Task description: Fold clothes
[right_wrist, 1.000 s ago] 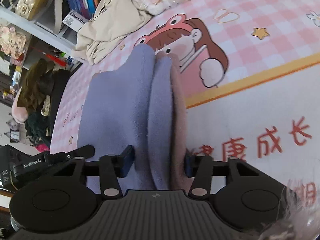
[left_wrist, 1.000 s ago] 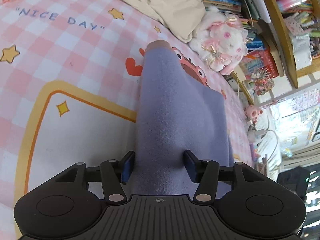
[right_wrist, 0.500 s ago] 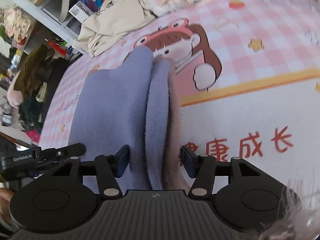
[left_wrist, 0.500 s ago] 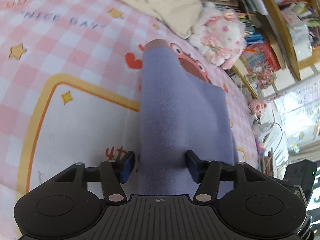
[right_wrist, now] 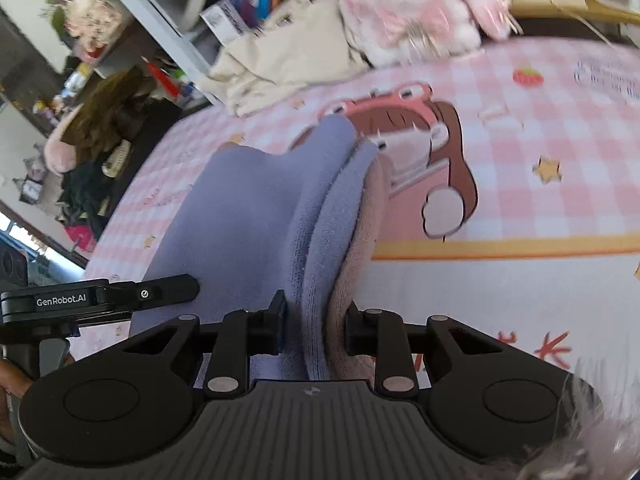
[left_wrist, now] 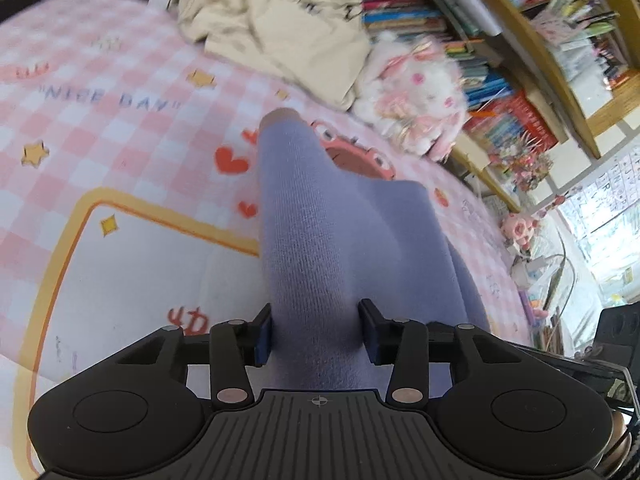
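The lavender garment (left_wrist: 332, 248) runs up the centre of both views, lifted over a pink checked mat (left_wrist: 120, 128). The left tongs (left_wrist: 316, 334) pinch one bunched edge; the right tongs (right_wrist: 314, 326) pinch layered folds. A cream garment (left_wrist: 280, 36) and plush toy (left_wrist: 416, 96) lie upper right.
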`<control>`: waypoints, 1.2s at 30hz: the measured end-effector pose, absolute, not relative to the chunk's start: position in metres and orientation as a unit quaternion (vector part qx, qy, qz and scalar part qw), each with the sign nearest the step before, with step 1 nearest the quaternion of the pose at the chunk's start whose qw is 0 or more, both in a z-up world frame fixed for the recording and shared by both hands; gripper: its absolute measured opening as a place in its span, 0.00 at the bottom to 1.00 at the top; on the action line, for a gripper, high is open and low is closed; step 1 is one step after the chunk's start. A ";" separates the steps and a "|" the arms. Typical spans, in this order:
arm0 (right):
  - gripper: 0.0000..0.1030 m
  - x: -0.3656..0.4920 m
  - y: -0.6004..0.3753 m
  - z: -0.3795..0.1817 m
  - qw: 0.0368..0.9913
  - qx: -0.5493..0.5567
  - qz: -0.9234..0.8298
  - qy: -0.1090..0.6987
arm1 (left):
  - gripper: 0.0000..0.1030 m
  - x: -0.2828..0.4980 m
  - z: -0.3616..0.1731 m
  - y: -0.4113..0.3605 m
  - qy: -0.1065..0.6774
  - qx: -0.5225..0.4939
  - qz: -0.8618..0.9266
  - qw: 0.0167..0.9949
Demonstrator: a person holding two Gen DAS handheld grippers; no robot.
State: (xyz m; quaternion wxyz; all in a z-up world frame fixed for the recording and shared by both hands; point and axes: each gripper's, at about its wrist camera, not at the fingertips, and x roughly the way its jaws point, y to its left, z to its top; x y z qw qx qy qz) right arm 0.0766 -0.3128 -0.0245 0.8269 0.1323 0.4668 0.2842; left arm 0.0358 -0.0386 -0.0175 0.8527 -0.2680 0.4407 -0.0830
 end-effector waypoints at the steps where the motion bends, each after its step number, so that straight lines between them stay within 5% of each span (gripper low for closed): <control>1: 0.23 0.077 -0.316 -0.022 0.826 0.135 0.289 0.464 | 0.40 0.034 -0.013 -0.041 0.435 -0.266 -0.083 0.856; 36: 0.23 0.133 -0.193 0.007 0.864 0.132 0.236 0.424 | 0.40 0.132 -0.002 0.085 0.424 -0.274 -0.162 0.848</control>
